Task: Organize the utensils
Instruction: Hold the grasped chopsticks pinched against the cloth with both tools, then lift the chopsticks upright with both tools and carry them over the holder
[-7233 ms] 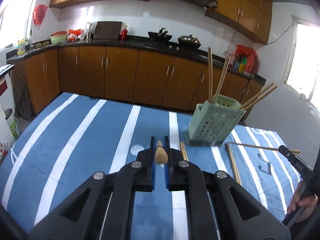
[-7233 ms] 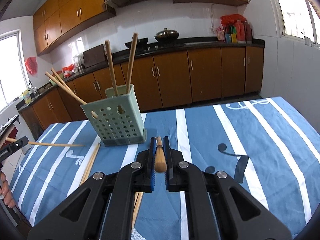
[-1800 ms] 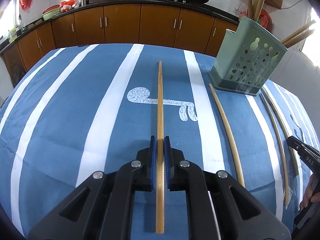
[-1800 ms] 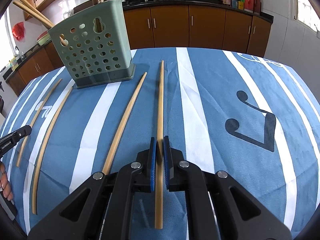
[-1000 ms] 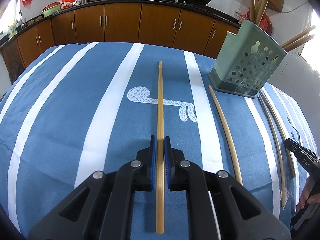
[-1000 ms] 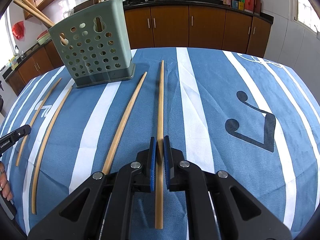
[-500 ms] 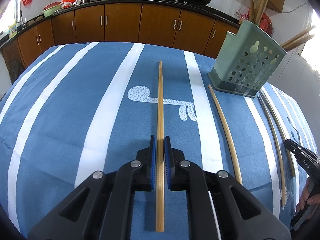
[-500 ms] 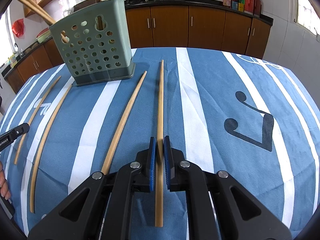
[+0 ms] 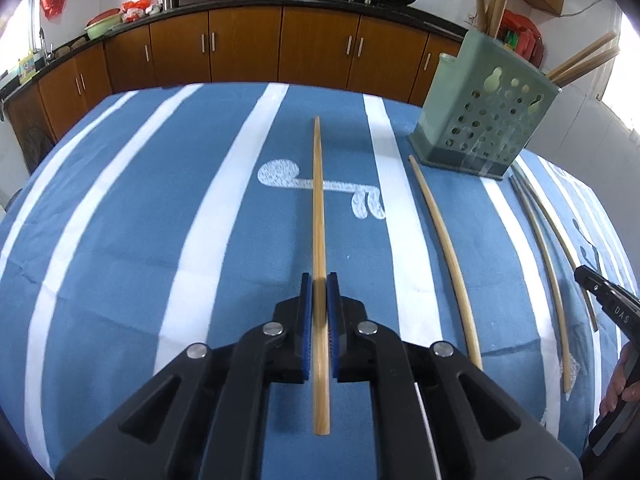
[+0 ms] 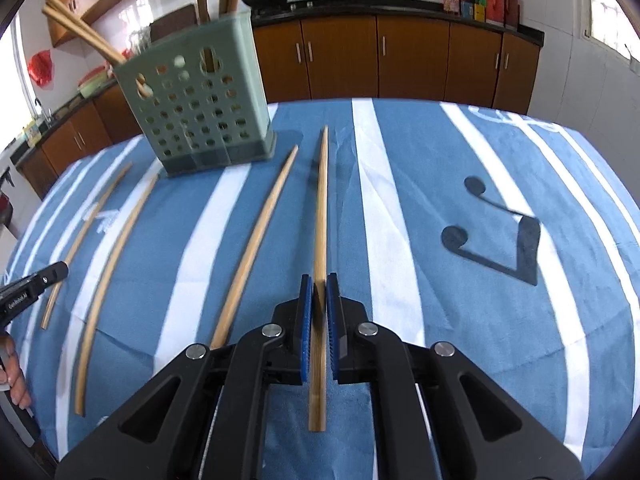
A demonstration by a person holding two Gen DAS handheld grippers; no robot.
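Left hand-held gripper (image 9: 319, 284): blue pads clamped on a chopstick (image 9: 318, 208), gripped near its thick end, thin tip pointing away toward the cabinets (image 9: 248, 48). Butt end sticks out behind the pads, over the blue striped cloth (image 9: 132, 240) on the table.

Right hand-held gripper (image 10: 319, 284): same story, pads closed on another chopstick (image 10: 321, 208), also held near the thick end, tip pointing toward the far edge of the table.

Outward from there: green perforated holder (image 10: 200, 108) stands upright on the cloth, left of the right gripper's line, right of the left gripper's. Several chopsticks already stand in it, leaning out over the rim.

Loose chopsticks on the cloth: one (image 10: 256, 240) just left of the right gripper's stick, two more (image 10: 116, 256) further left, near the holder's base. All lie flat, roughly parallel, apart from each other.

Each wrist view catches the other gripper's tip at the frame edge, with fingers on its handle.
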